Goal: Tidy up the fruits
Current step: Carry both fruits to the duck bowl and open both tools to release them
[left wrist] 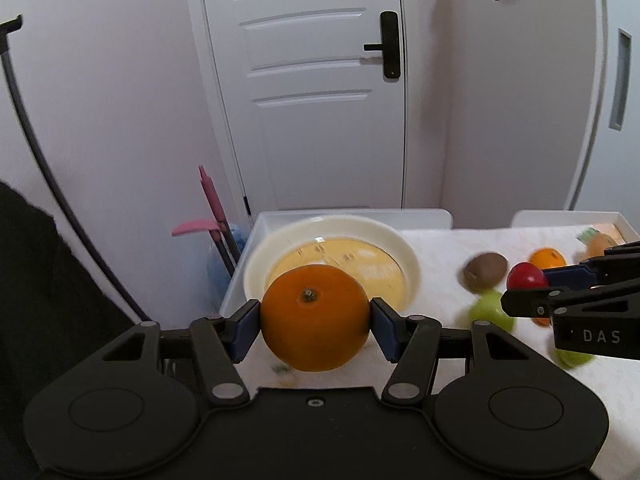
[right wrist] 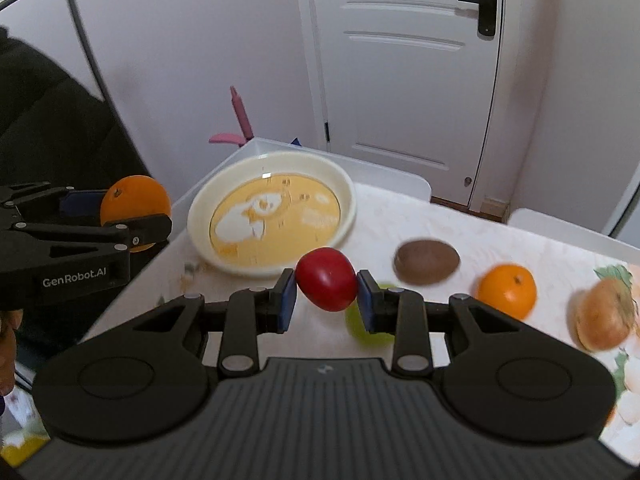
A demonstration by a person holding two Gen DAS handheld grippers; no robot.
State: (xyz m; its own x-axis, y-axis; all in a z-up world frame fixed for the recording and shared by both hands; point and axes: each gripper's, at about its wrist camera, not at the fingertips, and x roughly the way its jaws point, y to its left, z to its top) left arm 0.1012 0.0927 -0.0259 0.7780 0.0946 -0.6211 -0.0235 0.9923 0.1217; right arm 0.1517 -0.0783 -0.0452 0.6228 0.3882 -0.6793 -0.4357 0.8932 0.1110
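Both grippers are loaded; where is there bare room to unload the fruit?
The plate is bare all over. Bare cloth lies between its rim and the kiwi. Crowded: kiwi, small orange and green fruit sit close together.

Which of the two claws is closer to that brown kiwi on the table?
The right gripper, holding a red fruit, is raised just beside the kiwi. The left gripper, holding an orange, is farther off, near the plate.

home | white panel door (left wrist: 316, 92) | dining table (right wrist: 400, 220) w/ plate (right wrist: 200, 216)
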